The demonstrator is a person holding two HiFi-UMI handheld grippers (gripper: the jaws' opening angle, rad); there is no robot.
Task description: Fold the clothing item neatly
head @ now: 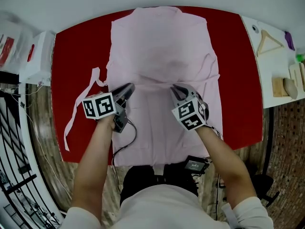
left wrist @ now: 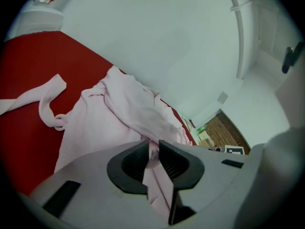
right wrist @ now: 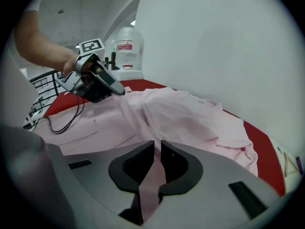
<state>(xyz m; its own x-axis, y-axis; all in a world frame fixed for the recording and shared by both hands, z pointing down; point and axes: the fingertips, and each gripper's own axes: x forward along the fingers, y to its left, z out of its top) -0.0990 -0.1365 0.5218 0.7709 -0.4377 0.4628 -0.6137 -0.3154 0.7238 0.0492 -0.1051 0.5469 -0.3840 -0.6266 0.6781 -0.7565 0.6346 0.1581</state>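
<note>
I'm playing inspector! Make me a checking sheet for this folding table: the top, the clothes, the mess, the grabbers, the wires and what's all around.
Surface: red tabletop, mostly covered by cloth.
Job's things: pink garment spread out, pinched near its middle by both grippers; its loose strap trails off to the left.
Clutter: nothing seen on the red top; a wooden hanger lies on the white side table.
Grippers: left gripper and right gripper both have their fingers shut on the pink cloth.
Cables: black cable hangs from the left gripper across the garment.
Surroundings: white wall, brown floor, water bottle.
</note>
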